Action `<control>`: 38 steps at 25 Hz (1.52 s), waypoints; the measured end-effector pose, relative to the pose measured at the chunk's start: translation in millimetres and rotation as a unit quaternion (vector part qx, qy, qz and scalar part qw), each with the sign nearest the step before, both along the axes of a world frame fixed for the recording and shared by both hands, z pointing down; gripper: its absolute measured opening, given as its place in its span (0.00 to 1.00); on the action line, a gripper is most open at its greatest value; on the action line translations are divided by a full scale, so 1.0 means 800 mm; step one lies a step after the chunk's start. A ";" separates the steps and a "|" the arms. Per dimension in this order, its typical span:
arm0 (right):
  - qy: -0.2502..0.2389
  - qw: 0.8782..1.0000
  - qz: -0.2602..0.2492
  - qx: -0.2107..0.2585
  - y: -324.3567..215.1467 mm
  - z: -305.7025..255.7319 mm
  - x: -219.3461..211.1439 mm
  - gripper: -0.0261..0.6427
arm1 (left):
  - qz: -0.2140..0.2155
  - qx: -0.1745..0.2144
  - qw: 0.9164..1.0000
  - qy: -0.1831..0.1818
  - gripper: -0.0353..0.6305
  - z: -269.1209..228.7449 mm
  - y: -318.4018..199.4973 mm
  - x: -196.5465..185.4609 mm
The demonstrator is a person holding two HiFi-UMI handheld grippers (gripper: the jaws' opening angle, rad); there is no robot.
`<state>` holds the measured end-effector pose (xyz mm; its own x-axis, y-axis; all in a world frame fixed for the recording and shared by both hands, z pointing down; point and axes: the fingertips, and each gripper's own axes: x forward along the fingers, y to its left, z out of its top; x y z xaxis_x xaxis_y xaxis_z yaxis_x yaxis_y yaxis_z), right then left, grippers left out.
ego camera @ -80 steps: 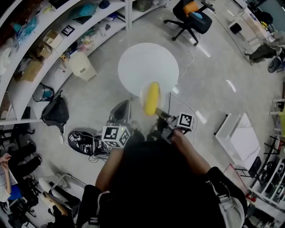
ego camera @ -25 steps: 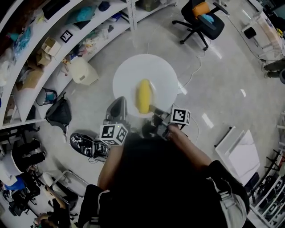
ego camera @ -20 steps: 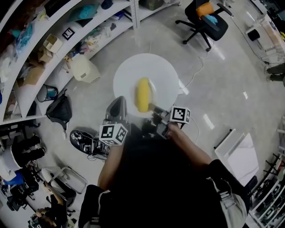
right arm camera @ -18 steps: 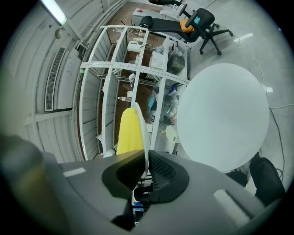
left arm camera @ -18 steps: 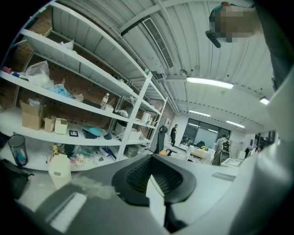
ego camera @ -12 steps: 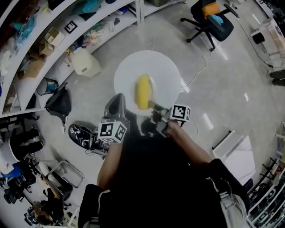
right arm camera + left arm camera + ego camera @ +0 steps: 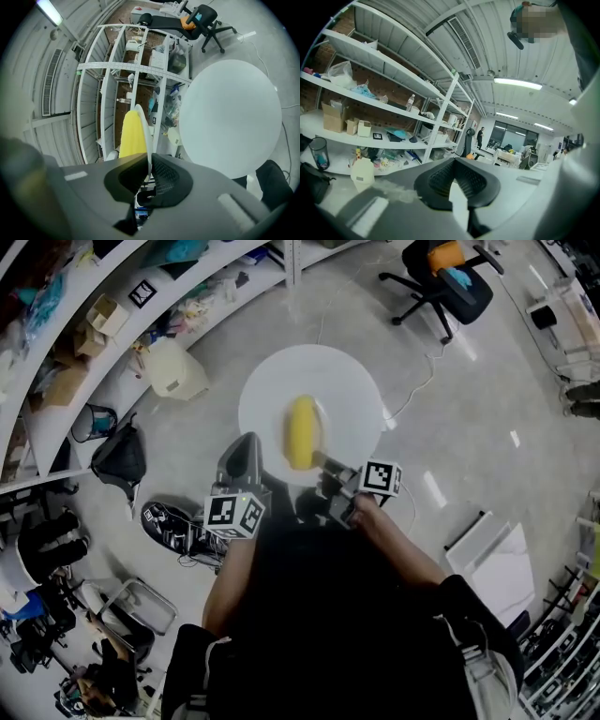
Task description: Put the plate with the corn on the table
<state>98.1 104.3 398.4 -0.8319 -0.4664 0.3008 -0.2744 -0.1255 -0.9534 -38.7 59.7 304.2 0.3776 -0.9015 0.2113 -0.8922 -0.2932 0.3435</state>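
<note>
A yellow corn cob [image 7: 302,432] lies on a white plate [image 7: 319,432] that blends into the round white table [image 7: 342,381] beneath it. My right gripper [image 7: 324,466] is shut on the plate's near rim. In the right gripper view the plate [image 7: 146,133] shows edge-on, with the corn [image 7: 132,136] on its left face. There the right gripper [image 7: 148,158] pinches the rim, and the table [image 7: 229,117] lies well below, apart from the plate. My left gripper [image 7: 245,454] hangs at the table's near left edge; in its own view the left gripper [image 7: 454,162] is shut on nothing.
Curved shelves [image 7: 112,324] with boxes run along the left. On the floor are a white canister [image 7: 174,369], a black bag [image 7: 119,461] and a dark shoe [image 7: 169,526]. An office chair [image 7: 442,282] stands beyond the table, and a cable [image 7: 412,390] trails at the table's right.
The plate with the corn has moved from the table's near edge to over its near half. Over the last second it has hardly shifted. My left gripper stays beside it.
</note>
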 end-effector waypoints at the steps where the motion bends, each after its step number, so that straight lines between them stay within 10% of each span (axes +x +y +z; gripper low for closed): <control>1: 0.003 1.000 0.001 -0.003 -0.002 0.003 -0.001 0.08 | 0.002 0.000 1.000 0.001 0.06 0.002 -0.004 -0.001; 38: -0.001 1.000 -0.012 0.021 -0.079 0.062 -0.034 0.08 | 0.017 -0.032 0.999 0.025 0.06 0.083 -0.100 -0.030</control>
<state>70.6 40.8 448.0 -0.8430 -0.4593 0.2801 -0.2754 -0.0788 -0.9581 -62.5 -20.6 370.5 0.4200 -0.8728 0.2486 -0.8632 -0.2997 0.4063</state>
